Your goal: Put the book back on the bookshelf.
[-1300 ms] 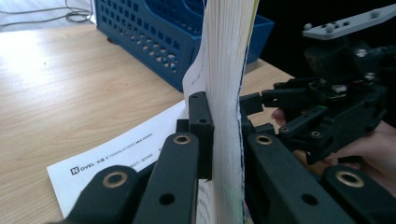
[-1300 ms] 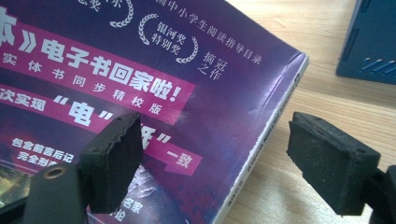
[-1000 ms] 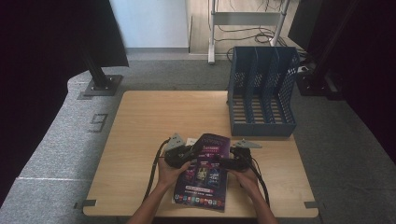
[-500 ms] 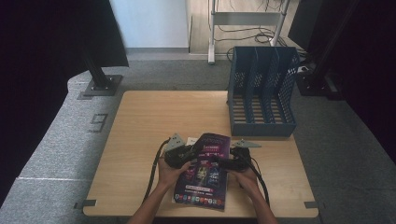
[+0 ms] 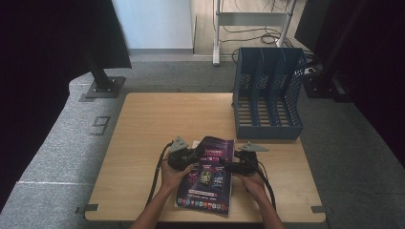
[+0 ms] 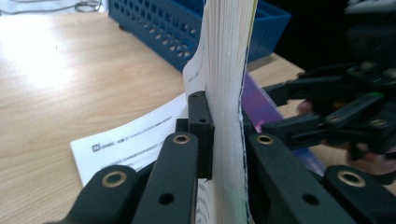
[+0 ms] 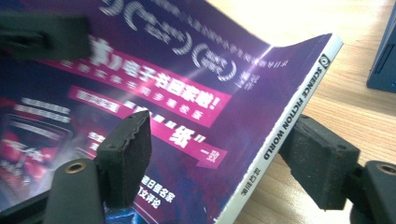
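Note:
A thick magazine with a purple cover (image 5: 207,174) is held tilted above the table's front edge between two hands. My left gripper (image 5: 191,155) is shut on its page edge, and in the left gripper view the white block of pages (image 6: 226,93) stands clamped between the jaws (image 6: 222,116). My right gripper (image 5: 224,164) straddles the spine side. One pad hangs over the cover (image 7: 177,93) and the other sits below the white spine (image 7: 299,107). The right gripper (image 7: 224,154) has just been closing its jaws and still stands open around that edge.
A blue slotted file rack (image 5: 267,95) stands at the table's back right, with its wall (image 6: 163,32) close behind the magazine. A white printed sheet (image 6: 130,140) lies on the wooden table (image 5: 167,119) under the left gripper. Grey carpet surrounds the table.

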Available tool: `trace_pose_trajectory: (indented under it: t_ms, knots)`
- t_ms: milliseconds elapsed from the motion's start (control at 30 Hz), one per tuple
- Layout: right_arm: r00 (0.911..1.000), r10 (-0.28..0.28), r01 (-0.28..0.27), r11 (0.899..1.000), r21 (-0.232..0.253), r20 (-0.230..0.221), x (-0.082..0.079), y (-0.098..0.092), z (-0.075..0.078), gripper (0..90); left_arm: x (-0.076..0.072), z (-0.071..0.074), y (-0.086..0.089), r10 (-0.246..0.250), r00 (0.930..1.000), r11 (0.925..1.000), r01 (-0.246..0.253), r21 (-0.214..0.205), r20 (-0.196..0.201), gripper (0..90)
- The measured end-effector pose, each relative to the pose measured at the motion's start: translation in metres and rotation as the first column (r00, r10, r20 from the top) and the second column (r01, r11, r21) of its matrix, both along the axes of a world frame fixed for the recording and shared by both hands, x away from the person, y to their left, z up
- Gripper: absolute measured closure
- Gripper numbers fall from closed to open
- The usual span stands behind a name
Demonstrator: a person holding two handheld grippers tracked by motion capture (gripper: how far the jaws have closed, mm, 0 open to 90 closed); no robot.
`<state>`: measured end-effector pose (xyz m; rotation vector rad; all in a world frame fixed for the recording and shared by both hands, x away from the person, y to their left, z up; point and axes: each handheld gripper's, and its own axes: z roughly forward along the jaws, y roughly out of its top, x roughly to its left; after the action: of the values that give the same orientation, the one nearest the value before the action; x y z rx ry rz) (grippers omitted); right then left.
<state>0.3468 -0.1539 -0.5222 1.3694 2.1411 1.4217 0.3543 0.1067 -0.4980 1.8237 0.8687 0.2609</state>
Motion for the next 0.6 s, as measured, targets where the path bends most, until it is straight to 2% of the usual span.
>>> trace_pose_trajectory:
  t_ms: [233,600]
  knots:
    - [1.0000,0.000,0.000,1.000,-0.022,-0.001,0.001,0.002,-0.002,28.6,0.012,-0.015,0.001,0.018,0.9987,0.9996,-0.017,0.022,-0.048,85.4]
    - [1.0000,-0.002,0.002,0.999,-0.035,0.001,0.004,0.004,-0.003,31.4,0.025,-0.032,-0.001,0.036,0.9947,0.9978,-0.030,0.059,-0.096,85.4]
